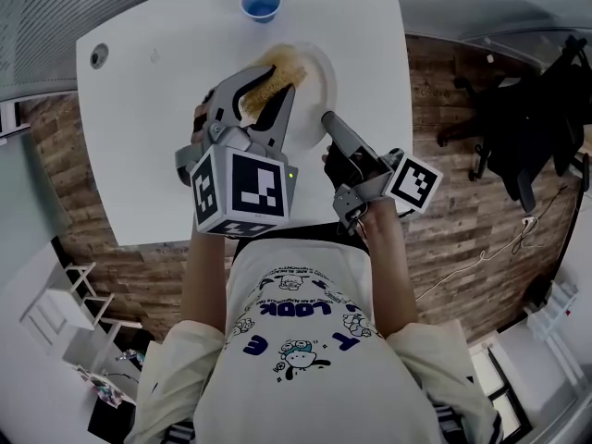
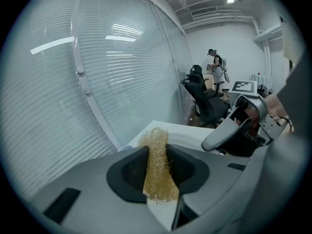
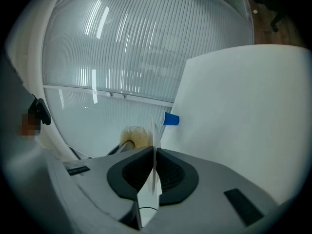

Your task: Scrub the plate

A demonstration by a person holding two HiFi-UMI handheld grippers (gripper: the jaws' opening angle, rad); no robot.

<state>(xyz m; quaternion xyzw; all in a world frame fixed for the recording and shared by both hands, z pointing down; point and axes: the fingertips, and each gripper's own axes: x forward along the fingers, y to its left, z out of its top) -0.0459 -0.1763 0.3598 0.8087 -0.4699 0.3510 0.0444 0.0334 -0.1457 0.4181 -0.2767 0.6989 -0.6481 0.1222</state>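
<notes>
A white plate [image 1: 319,77] lies on the white table [image 1: 148,137], with a tan fibrous scrubber [image 1: 276,66] resting on it. My left gripper [image 1: 266,87] is shut on the scrubber [image 2: 157,165], which stands up between the jaws in the left gripper view and hides much of the plate. My right gripper [image 1: 327,118] is shut on the plate's near right rim. In the right gripper view the plate [image 3: 154,165] shows edge-on as a thin white sheet pinched between the pads, with the scrubber [image 3: 134,136] just beyond it to the left.
A blue cup [image 1: 261,3] stands at the table's far edge, past the plate; it also shows as the blue cup [image 3: 171,119]. A small round hole [image 1: 98,56] sits at the far left of the table. Office chairs [image 1: 527,118] stand on the wooden floor to the right.
</notes>
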